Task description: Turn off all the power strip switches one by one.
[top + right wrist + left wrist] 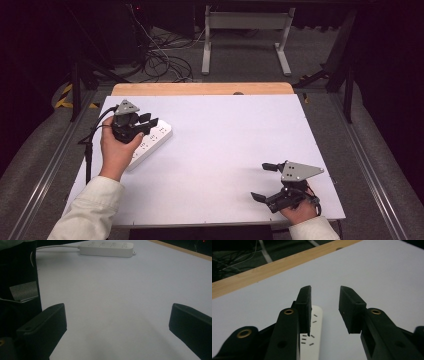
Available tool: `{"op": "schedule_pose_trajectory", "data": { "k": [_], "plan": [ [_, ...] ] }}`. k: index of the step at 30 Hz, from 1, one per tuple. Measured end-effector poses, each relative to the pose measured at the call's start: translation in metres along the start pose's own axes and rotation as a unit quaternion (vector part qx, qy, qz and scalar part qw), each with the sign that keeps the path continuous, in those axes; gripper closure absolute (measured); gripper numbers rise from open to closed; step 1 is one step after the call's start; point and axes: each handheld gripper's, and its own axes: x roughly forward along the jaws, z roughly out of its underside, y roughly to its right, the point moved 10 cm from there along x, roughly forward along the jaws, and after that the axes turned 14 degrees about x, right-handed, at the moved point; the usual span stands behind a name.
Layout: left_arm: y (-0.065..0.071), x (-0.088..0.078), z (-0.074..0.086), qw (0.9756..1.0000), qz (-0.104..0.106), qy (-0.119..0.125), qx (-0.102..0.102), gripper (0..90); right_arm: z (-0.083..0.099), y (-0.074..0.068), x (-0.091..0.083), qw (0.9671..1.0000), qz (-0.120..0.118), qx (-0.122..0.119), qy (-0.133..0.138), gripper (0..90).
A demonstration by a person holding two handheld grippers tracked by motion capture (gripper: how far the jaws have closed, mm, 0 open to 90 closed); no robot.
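Matte left gripper (148, 120) part-open (empty) above slim white power strip (150, 141), right gripper (265, 181) wide, empty.

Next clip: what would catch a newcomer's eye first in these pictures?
Probably the white power strip, lying at the left side of the white table, the one item on it. The left hand-held gripper hovers just over it with jaws parted and nothing between them. The right hand-held gripper sits wide open near the table's front right corner, far from the strip.
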Motion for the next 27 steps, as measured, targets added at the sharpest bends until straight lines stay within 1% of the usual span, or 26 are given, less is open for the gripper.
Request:
{"op": "schedule_pose_trajectory", "data": {
  "k": [1,2,4,6,8,9,10,12,13,14,15,16,18,19,21,24,26,27],
  "plan": [
    [0.005,-0.004,-0.002,0.9999,0.006,0.009,-0.001,62.3,0.0,0.0,0.0,1.0,0.001,0.0,0.001,2.1],
    [0.009,-0.009,-0.003,0.9998,0.01,0.017,0.007,60.4,0.0,0.0,-0.001,1.0,0.001,0.001,0.002,2.0],
    [0.017,-0.016,-0.005,0.9989,0.021,0.039,0.013,56.1,0.0,0.0,-0.001,1.0,0.001,0.001,0.002,2.0],
    [0.024,-0.023,-0.005,0.9976,0.034,0.06,0.004,51.1,0.0,0.0,-0.001,1.0,0.001,0.001,0.002,2.0],
    [0.031,-0.029,-0.006,0.9956,0.044,0.083,-0.001,44.5,-0.001,0.0,-0.001,1.0,0.0,0.001,0.003,2.0],
    [0.033,-0.031,-0.006,0.9952,0.043,0.088,0.008,42.8,-0.001,0.0,-0.001,1.0,0.0,0.001,0.003,2.0],
    [0.036,-0.033,-0.005,0.9946,0.042,0.094,0.012,40.4,-0.001,0.0,-0.001,1.0,0.0,0.001,0.003,2.0],
    [0.042,-0.036,-0.004,0.9931,0.037,0.106,0.033,35.8,0.0,-0.001,-0.001,1.0,0.0,0.001,0.002,2.0],
    [0.046,-0.038,-0.001,0.9926,0.041,0.109,0.035,35.1,0.0,-0.001,-0.001,1.0,0.0,0.001,0.002,2.0],
    [0.05,-0.038,0.003,0.9928,0.05,0.106,0.026,34.0,0.0,-0.001,-0.001,1.0,0.0,0.001,0.002,2.0],
    [0.054,-0.038,0.005,0.992,0.057,0.11,0.022,32.0,0.0,-0.001,-0.001,1.0,0.0,0.001,0.002,2.0],
    [0.057,-0.039,0.007,0.9912,0.061,0.115,0.027,30.7,0.0,-0.001,-0.001,1.0,0.0,0.001,0.002,2.0],
    [0.062,-0.041,0.012,0.9908,0.054,0.117,0.041,30.0,0.0,-0.001,-0.001,1.0,0.0,0.001,0.002,2.0],
    [0.065,-0.042,0.015,0.9905,0.053,0.119,0.045,28.1,0.0,-0.001,-0.001,1.0,0.0,0.001,0.002,2.0],
    [0.071,-0.044,0.019,0.9886,0.061,0.129,0.049,24.5,0.0,-0.001,-0.001,1.0,0.0,0.0,0.002,2.0],
    [0.08,-0.046,0.027,0.9868,0.073,0.133,0.056,22.3,0.0,-0.001,-0.001,1.0,-0.001,0.0,0.002,2.0],
    [0.084,-0.046,0.035,0.9869,0.076,0.126,0.065,21.2,0.0,-0.001,-0.001,1.0,-0.001,0.0,0.002,2.0],
    [0.087,-0.046,0.039,0.9872,0.081,0.122,0.062,20.9,0.0,-0.002,-0.001,1.0,-0.001,0.0,0.002,2.0]
  ]
}}
